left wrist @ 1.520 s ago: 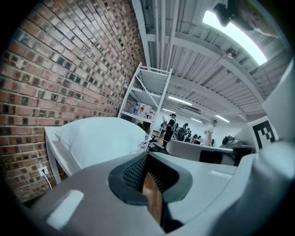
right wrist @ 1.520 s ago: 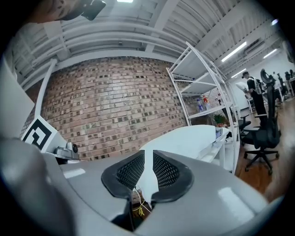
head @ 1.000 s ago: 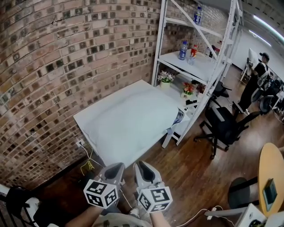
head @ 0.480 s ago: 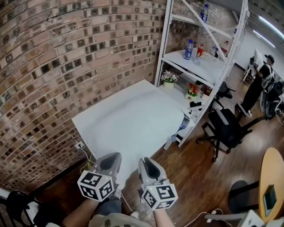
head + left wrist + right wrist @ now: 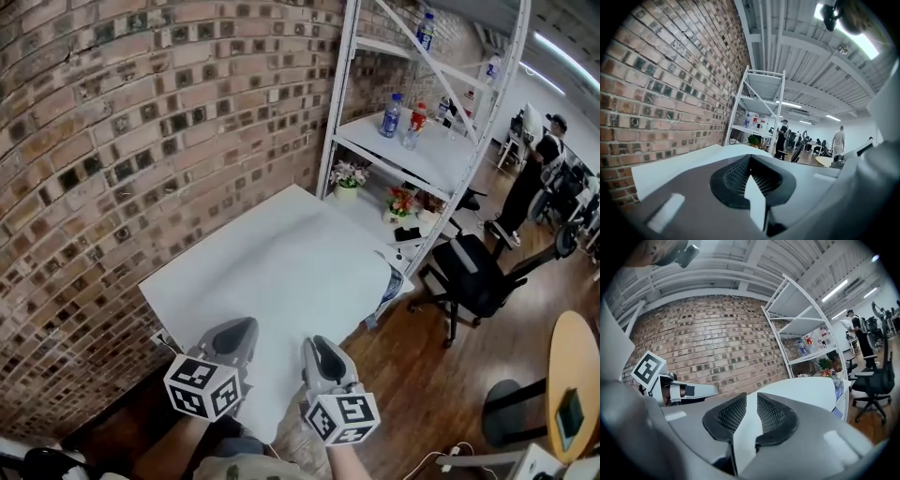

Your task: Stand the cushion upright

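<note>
1. Grip state: the left gripper (image 5: 236, 330) has its jaws fully closed, with a thin sliver of the near edge of the white cushion (image 5: 272, 262) pinched between the pads. The right gripper (image 5: 317, 349), just beside it, has its jaws narrow and clamped on a strip of the same edge.
2. Task item: the cushion is a large white slab that runs ahead of both grippers. It lies close to flat and is not yet upright.
3. Risk, slip: both holds sit on one end of a wide slab. In my judgement its weight could drag the edge out of the pads as it rises, the left's thin bite first, and the slab would then twist or drop.
4. Risk, collision: the flower pots (image 5: 349, 176) stand just beyond the far edge, and a forward push could topple them. The shelf with the bottles (image 5: 391, 108) on the shelving rack (image 5: 427, 141) overhangs that end and may catch the rising edge.
5. Edges: the brick wall (image 5: 112, 169) runs close along the left gripper's left side, which leaves little room to swing.
6. Open room: there is bare wooden floor to the right gripper's right. The office chair (image 5: 478, 277) stands ahead and to the right, well apart.
</note>
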The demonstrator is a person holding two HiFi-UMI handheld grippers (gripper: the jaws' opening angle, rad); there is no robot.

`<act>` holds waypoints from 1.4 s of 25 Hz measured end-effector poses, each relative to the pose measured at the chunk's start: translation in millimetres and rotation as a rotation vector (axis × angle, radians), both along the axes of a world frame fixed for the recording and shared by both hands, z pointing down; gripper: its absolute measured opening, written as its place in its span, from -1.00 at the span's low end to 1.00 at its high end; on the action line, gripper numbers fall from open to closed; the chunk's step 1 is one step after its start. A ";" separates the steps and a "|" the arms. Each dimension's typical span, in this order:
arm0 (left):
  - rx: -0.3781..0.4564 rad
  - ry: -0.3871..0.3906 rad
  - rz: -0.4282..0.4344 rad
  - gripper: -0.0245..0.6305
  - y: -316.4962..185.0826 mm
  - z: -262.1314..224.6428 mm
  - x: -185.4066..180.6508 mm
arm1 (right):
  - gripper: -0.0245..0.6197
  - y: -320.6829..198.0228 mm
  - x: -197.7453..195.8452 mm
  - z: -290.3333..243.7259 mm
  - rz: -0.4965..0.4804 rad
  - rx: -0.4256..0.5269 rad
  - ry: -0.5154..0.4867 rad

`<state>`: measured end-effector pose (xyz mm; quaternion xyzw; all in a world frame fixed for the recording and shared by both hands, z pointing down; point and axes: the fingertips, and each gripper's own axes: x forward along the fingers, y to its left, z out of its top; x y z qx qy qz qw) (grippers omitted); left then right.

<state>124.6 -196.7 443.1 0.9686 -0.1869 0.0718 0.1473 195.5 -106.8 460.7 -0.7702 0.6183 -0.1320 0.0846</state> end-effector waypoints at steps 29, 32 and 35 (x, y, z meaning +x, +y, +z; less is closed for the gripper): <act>-0.116 -0.169 0.410 -0.48 -191.8 63.1 103.8 | -0.37 -27.6 92.3 58.9 0.400 -0.175 -0.163; -0.105 -0.235 0.433 -0.36 -208.3 82.2 112.9 | -0.24 -26.1 97.4 70.9 0.421 -0.183 -0.219; -0.128 -0.295 0.499 -0.19 -216.7 102.6 122.6 | -0.06 -23.6 102.5 84.6 0.435 -0.172 -0.315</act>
